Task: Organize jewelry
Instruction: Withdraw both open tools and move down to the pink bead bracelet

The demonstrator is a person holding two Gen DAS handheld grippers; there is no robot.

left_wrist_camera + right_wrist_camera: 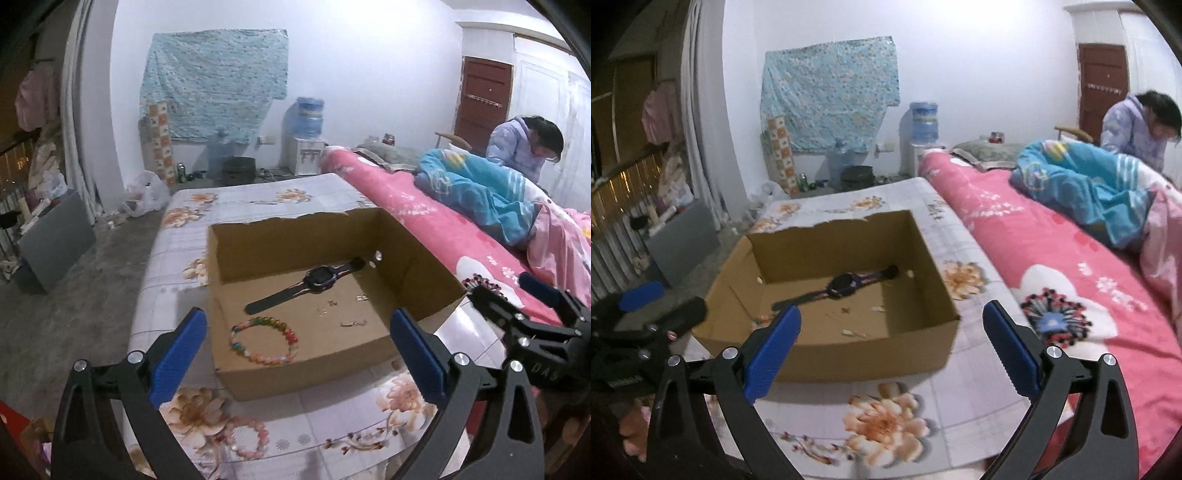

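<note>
Both tongs, left [295,341] and right [890,341], are spread and empty; ahead, the open brown cardboard box [417,273] collects the black wristwatch [314,282] and multicoloured bead bracelet [264,341].

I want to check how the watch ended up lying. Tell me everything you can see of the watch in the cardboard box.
The watch lies flat on the floor of the open cardboard box, toward the far wall. Its rounded-square dark case has a purple rim and a blank, dark screen. The strap is open and stretched out diagonally: one dark, rubbery-looking half runs toward the near left, the other, with pink and purple markings, toward the far right corner. Nothing grips it; only the box floor touches it. Small jewelry pieces lie near it, apart from it.
</note>
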